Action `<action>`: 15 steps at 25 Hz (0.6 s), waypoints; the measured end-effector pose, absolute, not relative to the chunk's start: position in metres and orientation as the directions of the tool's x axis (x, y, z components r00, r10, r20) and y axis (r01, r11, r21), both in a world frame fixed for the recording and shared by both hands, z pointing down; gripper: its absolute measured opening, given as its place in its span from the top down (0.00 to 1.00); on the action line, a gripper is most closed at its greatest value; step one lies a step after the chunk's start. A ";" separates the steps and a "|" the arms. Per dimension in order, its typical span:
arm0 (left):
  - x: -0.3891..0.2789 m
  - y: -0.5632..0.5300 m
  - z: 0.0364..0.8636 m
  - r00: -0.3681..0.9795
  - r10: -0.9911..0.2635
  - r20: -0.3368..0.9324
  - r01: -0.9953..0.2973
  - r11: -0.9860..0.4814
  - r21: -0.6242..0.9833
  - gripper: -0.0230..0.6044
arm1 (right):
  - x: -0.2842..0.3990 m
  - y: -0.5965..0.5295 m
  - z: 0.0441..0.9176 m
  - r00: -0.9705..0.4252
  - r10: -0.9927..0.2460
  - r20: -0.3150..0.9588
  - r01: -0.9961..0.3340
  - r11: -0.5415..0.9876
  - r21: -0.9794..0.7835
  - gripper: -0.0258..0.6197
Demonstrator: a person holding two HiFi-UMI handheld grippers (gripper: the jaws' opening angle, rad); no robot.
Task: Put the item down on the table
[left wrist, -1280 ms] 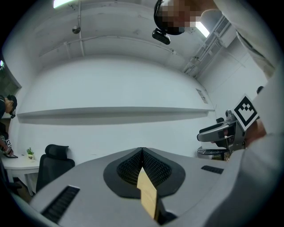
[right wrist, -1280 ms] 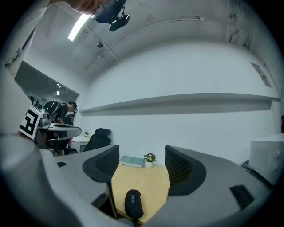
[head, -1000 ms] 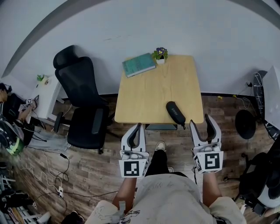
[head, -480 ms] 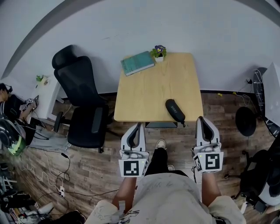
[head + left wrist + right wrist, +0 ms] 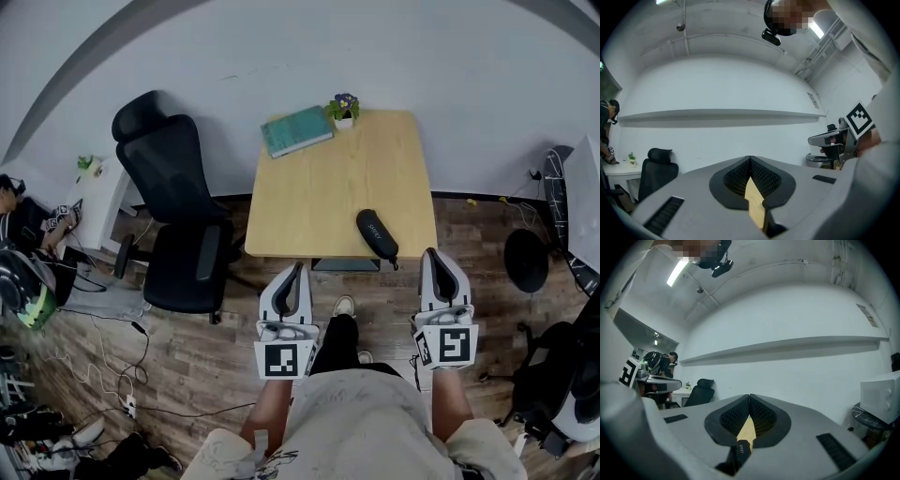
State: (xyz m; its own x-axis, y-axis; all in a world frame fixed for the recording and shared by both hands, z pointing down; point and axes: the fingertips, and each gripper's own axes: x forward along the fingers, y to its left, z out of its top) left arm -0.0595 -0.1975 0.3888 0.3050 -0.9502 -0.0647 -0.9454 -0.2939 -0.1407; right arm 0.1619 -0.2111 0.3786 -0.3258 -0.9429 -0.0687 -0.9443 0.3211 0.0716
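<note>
The left gripper (image 5: 750, 158) has its jaws clenched, ribbed pads meeting tip to tip with nothing between them. The right gripper (image 5: 749, 396) is clenched the same way and is also empty. Through the slot below its pads the black case (image 5: 740, 452) shows against a strip of wooden tabletop (image 5: 748, 426).

In the head view both grippers are held level and side by side in front of the person's waist. They point away from the body toward the table, and the marker cubes face up. A bare forearm (image 5: 271, 410) runs back from the left gripper to the body, and the other forearm does the same on the right. The jaw tips of each stop just short of the tabletop's near edge, the left pair by its near left part and the right pair by its near right corner.

The case lies flat on the tabletop close to the near right edge, angled, just to the far left of the right jaw tips and apart from them.

At the far left corner a teal book (image 5: 297, 131) overhangs the edge, with a small potted plant (image 5: 344, 111) just beside it. A black office chair (image 5: 178, 225) stands on the wood floor (image 5: 187, 361) to the left of the table.
</note>
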 end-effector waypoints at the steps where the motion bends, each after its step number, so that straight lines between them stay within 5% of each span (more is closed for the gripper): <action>1: -0.060 -0.197 0.390 0.304 -0.951 -0.057 -0.945 -0.294 -0.144 0.95 | 0.162 -0.211 0.380 -0.325 -0.943 -0.064 -0.944 0.321 0.075 0.93; 15: -0.063 -0.200 0.389 0.299 -0.951 -0.077 -0.947 -0.286 -0.146 0.95 | 0.163 -0.216 0.382 -0.327 -0.944 -0.034 -0.941 0.322 0.103 0.93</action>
